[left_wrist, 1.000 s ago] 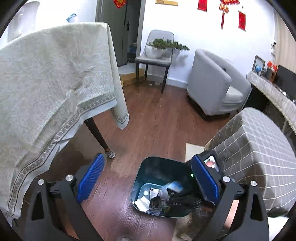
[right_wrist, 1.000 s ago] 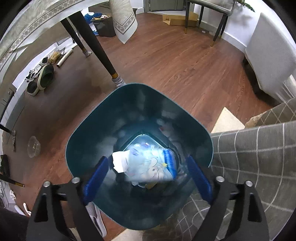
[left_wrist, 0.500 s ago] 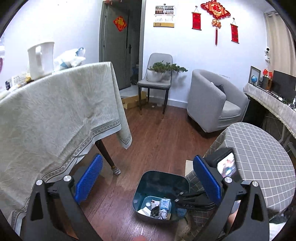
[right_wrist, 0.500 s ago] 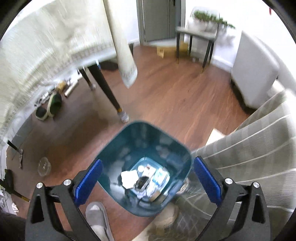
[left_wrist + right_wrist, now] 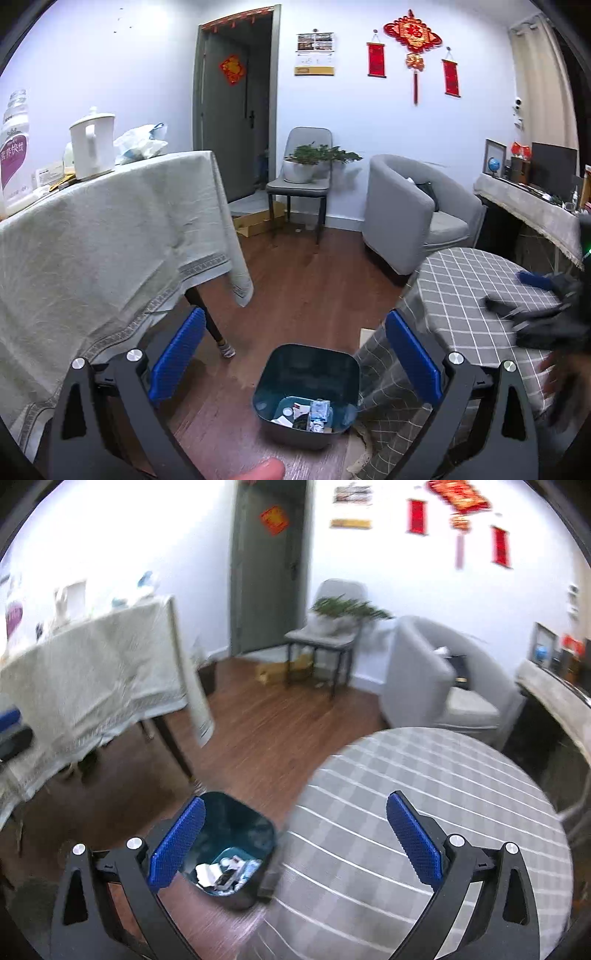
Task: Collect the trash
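Teal bin: the trash bin (image 5: 306, 391) stands on the wooden floor (image 5: 295, 288), between the big table's leg and the round table, close against the checked cloth's hanging edge; wrappers and paper scraps (image 5: 306, 411) already lie in its bottom.
Step in hand: judging by the filled bin and both claws bare, one drop looks done and the search for the next piece of trash is on.
Big table: a pale patterned tablecloth (image 5: 103, 236) covers it; a white jug (image 5: 92, 147), a crumpled plastic bag (image 5: 140, 142) and a labelled bottle (image 5: 13, 147) stand on top. The bag may be the next trash, though that is a guess.
Round table: its grey checked cloth (image 5: 424, 812) shows nothing lying on it in the right wrist view.
Left gripper (image 5: 295, 363): spread wide, nothing between the blue pads (image 5: 177, 360), aimed over the bin.
Right gripper (image 5: 295, 843): spread to its widest, bare, above the round table's near edge; that view is blurred.
Next move calls for: picking a target, then reaching up to a tabletop.
In the way: the hanging tablecloth corner (image 5: 240, 273) and dark table leg (image 5: 207, 325) crowd the bin's left side.
Farther off: grey armchair (image 5: 413, 218), chair with potted plant (image 5: 306, 166).
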